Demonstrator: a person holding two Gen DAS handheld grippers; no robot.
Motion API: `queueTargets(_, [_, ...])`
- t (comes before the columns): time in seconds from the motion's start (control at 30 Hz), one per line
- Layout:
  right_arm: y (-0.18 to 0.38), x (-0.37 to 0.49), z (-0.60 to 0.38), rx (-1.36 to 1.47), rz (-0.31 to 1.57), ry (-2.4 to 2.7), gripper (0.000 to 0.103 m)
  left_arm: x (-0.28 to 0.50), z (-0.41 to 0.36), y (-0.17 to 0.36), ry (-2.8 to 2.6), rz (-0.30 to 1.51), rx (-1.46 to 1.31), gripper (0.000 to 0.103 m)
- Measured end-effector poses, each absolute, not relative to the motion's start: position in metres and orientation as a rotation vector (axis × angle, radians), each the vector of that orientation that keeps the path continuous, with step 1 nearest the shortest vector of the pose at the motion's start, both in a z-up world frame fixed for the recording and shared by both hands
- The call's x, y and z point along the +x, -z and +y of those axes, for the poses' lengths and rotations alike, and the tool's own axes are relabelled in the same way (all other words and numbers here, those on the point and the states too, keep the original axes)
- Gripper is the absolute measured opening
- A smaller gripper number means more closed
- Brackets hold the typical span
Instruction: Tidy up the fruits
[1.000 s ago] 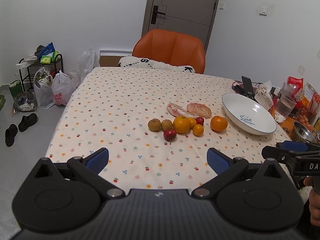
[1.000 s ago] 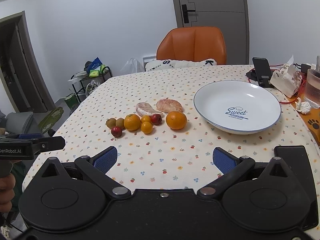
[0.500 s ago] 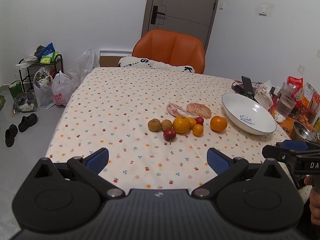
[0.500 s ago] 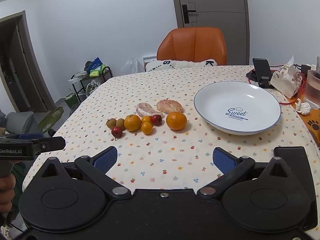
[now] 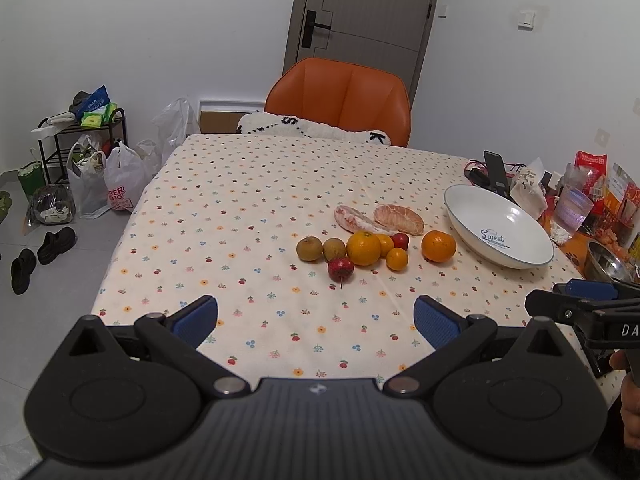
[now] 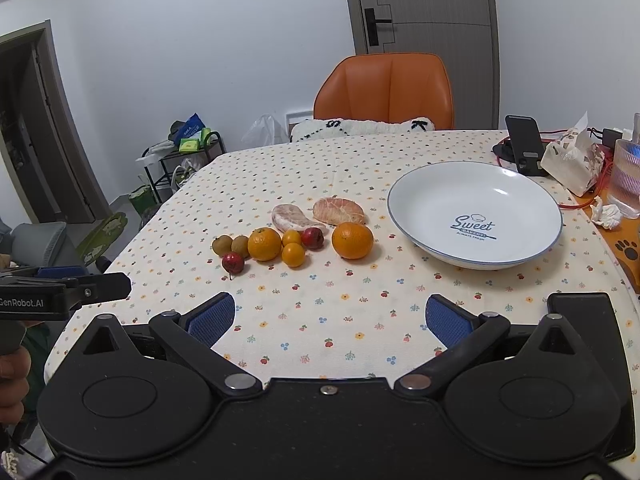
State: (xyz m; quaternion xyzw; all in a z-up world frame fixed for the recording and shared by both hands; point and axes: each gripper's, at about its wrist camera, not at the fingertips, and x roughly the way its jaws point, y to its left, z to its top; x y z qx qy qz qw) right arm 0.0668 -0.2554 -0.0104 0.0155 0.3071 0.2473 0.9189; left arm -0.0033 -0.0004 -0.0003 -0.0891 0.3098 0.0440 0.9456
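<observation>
Nearest the cameras, the left tongs (image 5: 316,316) and the right tongs (image 6: 330,318) are held above the near edge of the table (image 6: 328,332), each with its blue pads spread wide and nothing between them. In the right wrist view, the left tongs are seen side-on at 9 o'clock, gripped from below by a hand (image 6: 14,376).

Beyond, on the flowered cloth, the fruits are laid in a loose cluster near the table's middle. Closest lies a small red fruit (image 6: 233,262) with a stem. Just behind it, a row is formed: two brown fruits (image 6: 231,245) touching each other, a large orange (image 6: 264,244) against them, then two small oranges (image 6: 293,246) and a second red fruit (image 6: 312,238). A separate orange (image 6: 352,240) is set apart toward 3 o'clock of the row. Behind the row, two peeled segments (image 6: 318,216), possibly pomelo, are placed side by side.

At 2 o'clock from the cluster, a white plate (image 6: 420,208) marked "Sweet" is seen, with no fruit in it. Past the plate, a phone stand (image 6: 524,150), a tissue pack (image 6: 572,164) and a ribbed glass (image 6: 626,180) are crowded at the table's right edge.

At 12 o'clock, an orange chair (image 6: 386,90) is pushed to the far edge, and a closed door (image 6: 424,36) is seen behind it.
</observation>
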Motion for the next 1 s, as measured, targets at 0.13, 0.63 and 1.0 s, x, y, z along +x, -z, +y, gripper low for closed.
queueTargets(0.13, [0.0108,0.0671,-0.2558,0.03,0.629,-0.508,0.103,-0.003,-0.0001,0.0006,-0.087,0.632,-0.179,0.103])
queueTargets(0.63, [0.0114,0.0677,-0.2562,0.03,0.63,-0.506,0.103,-0.0021,-0.0007,0.001,-0.086,0.631,-0.179,0.103])
queueTargets(1.0, [0.0162,0.0757,-0.258,0.025,0.639,-0.501,0.103,0.0063,-0.0032,0.0101,-0.069,0.649,-0.171,0.103])
